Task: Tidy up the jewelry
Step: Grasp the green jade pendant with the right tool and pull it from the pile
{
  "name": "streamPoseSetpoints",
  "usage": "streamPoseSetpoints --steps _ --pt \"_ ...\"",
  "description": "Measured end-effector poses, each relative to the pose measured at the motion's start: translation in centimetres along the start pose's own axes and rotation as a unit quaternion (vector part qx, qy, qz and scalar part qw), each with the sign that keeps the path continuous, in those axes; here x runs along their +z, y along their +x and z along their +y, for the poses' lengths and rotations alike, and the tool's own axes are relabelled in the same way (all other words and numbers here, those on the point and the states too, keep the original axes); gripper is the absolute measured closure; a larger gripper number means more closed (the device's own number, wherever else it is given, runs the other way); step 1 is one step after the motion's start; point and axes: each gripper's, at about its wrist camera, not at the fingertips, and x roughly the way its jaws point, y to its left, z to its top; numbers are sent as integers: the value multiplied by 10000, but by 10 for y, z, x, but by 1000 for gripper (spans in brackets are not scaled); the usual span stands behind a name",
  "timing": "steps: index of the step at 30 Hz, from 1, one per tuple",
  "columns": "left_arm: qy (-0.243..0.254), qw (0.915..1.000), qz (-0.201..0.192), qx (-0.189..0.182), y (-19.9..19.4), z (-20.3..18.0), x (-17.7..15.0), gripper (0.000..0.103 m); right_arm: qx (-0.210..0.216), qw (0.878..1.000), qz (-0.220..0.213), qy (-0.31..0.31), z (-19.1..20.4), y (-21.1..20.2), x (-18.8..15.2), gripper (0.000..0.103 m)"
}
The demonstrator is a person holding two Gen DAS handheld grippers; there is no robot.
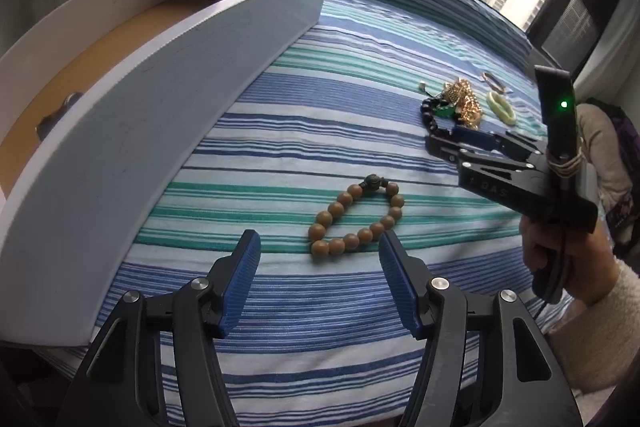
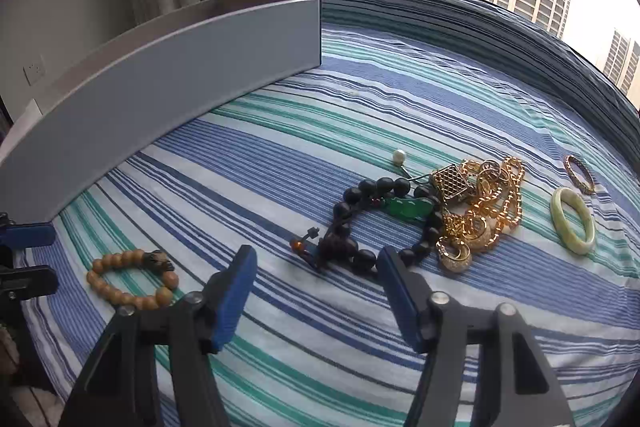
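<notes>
Jewelry waiting to be sorted lies in two spots on a striped bedspread (image 2: 280,131): a tan wooden-bead bracelet (image 1: 356,221) rests alone just ahead of the left gripper (image 1: 318,273), while a tangled heap of gold chains (image 2: 480,211), a dark bead strand (image 2: 372,223) and a green pendant (image 2: 408,209) sits in front of the right gripper (image 2: 316,291), with a pale jade bangle (image 2: 573,221) and a thin ring-like band (image 2: 579,174) off to its far side. Both tools stand partly open and hold nothing; the tan bracelet lies clear of the left pads, and the dark strand's nearest beads sit just beyond the right fingertips. A white open box (image 1: 168,67) (one small dark item is already visible on its brown floor) stands beside the bracelet and looks like the destination. The step in hand appears to be picking the next piece: a clean pick would mean straddling a single bead run and closing low against the fabric, so the neighbouring chains are not dragged along with it.
</notes>
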Motion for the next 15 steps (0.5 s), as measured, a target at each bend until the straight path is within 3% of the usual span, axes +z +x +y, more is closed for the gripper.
streamPoseSetpoints --steps 3,6,9,15 --pt "-59 10000 -1 49 -1 4 -4 40 -207 9998 -60 -36 -1 7 4 82" --pt "-60 10000 19 68 0 6 -7 40 -26 9992 -170 361 -16 -8 6 83" --pt "3 10000 75 46 1 3 -9 40 118 9982 -298 512 -24 -33 12 103" --pt "242 9997 63 23 -3 -8 -11 40 488 9962 -286 658 -37 -89 9 102"
